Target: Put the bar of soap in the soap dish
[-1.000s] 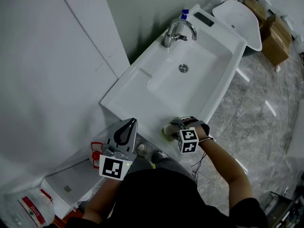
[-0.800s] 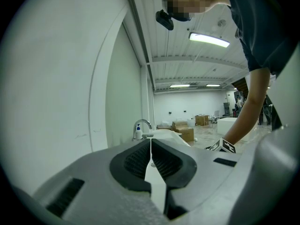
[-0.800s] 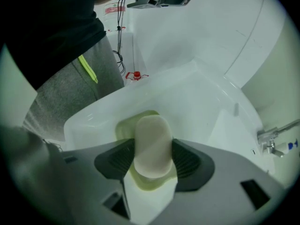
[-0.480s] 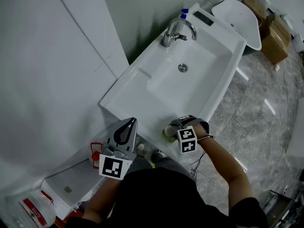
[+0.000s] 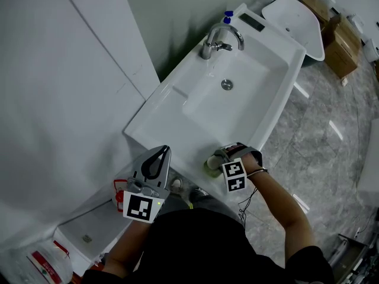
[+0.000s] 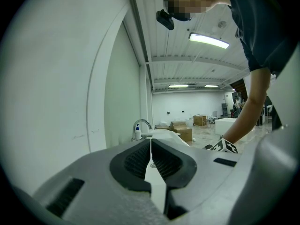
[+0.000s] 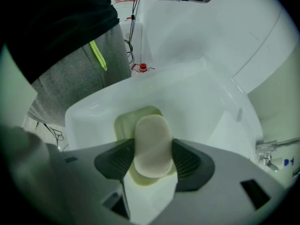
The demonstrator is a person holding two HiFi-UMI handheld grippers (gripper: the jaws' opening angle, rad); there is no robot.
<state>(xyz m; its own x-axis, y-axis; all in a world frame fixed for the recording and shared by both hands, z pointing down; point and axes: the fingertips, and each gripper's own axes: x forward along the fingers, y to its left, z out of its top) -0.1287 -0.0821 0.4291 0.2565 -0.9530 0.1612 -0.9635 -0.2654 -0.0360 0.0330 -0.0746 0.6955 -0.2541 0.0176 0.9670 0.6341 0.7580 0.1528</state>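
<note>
A pale oval bar of soap sits between the pads of my right gripper, which is shut on it and points steeply down. Directly under it lies the pale green soap dish, on the near rim of the white sink. In the head view the right gripper hangs over the dish at the sink's front edge, and the soap is hidden there. My left gripper is held level to the left, beside the sink's near corner. Its jaws are shut with nothing between them.
The white sink runs away from me, with a chrome faucet and a blue-capped bottle at its far end. A grey wall stands on the left. A white fixture and cardboard boxes stand beyond, on grey floor tiles.
The right gripper has rolled slightly in place above the dish, with the soap still in it. The left gripper has not moved.
</note>
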